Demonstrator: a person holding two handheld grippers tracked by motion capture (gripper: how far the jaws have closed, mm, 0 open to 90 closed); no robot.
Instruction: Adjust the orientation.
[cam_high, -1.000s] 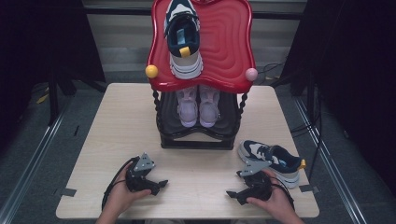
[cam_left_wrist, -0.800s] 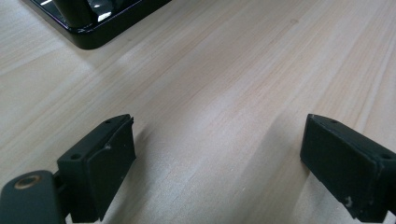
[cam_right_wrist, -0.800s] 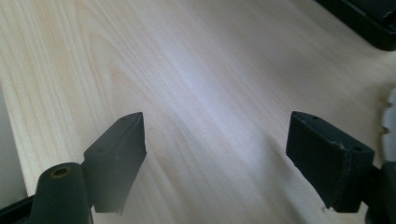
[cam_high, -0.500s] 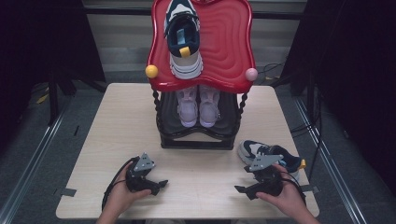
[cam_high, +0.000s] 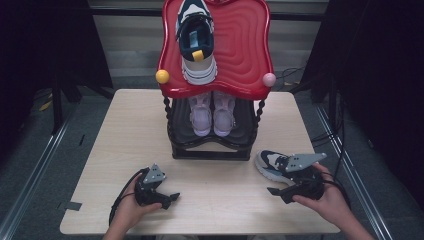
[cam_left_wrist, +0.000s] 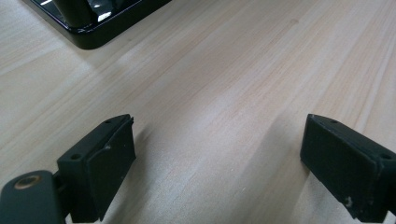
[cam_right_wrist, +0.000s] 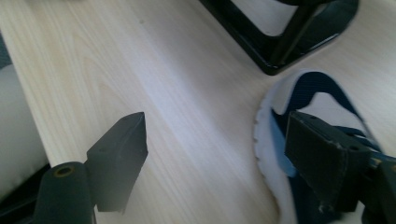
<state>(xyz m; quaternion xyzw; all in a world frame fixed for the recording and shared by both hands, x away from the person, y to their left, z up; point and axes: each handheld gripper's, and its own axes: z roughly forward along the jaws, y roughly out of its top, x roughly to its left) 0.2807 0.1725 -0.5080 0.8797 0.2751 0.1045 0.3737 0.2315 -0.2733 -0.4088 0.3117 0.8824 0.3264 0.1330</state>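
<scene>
High view shows me the navy-and-white sneaker (cam_high: 272, 164) lying just right of the black rack's (cam_high: 210, 150) foot, its long axis slanting, toe toward the rack. My right gripper (cam_high: 280, 192) hovers beside it, jaws apart after narrowing slightly, nothing between them; my left gripper (cam_high: 167, 199), well left, gapes empty over the pale wooden table (cam_high: 125, 135).

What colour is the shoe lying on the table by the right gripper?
The shoe is white and navy with light blue; clearest in the right gripper view.
</scene>
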